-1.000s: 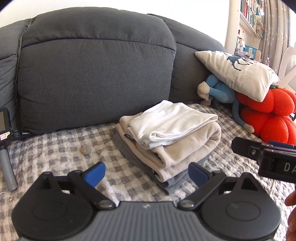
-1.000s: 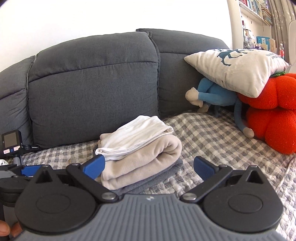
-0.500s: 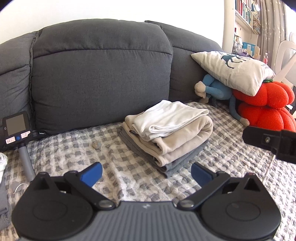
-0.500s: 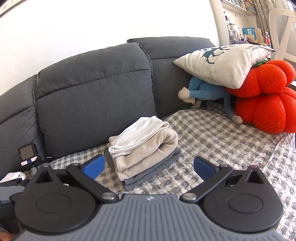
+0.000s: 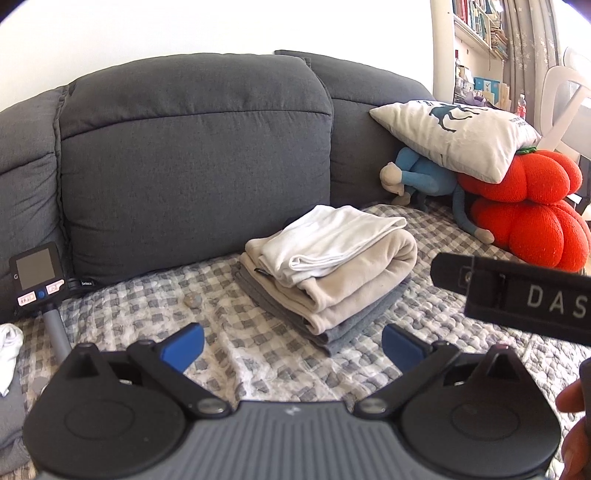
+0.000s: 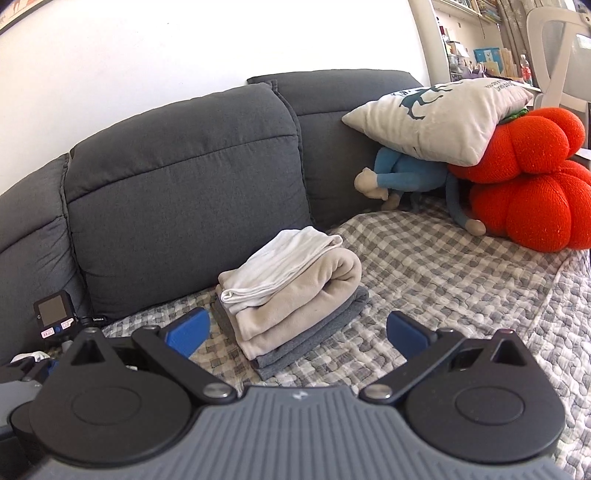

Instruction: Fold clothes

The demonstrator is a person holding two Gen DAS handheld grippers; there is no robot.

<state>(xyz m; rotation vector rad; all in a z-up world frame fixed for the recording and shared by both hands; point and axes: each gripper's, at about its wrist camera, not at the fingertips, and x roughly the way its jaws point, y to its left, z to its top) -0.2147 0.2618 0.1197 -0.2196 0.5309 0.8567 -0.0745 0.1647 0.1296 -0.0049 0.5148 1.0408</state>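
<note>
A stack of folded clothes [image 5: 328, 269] lies on the checked sofa cover [image 5: 258, 354]: a white piece on top, a beige one under it, a grey one at the bottom. The same stack [image 6: 291, 291] shows in the right wrist view. My left gripper [image 5: 293, 345] is open, held back from the stack, with nothing between its blue pads. My right gripper [image 6: 297, 332] is open too, its pads apart in front of the stack. Part of the right gripper's body [image 5: 517, 295] crosses the left wrist view at the right. A white crumpled garment [image 5: 9, 343] lies at the far left edge.
Dark grey sofa back cushions [image 5: 199, 162] stand behind the stack. A white pillow [image 5: 458, 136], a blue plush toy [image 5: 421, 177] and red pumpkin cushions [image 5: 524, 221] fill the right end. A small device with a screen on a stand [image 5: 37, 277] is at the left. Shelves [image 5: 476, 26] stand at the back right.
Both grippers have pulled back from the stack and risen, so the stack looks smaller and more of the sofa shows. Both stay open; the stack has not moved.
</note>
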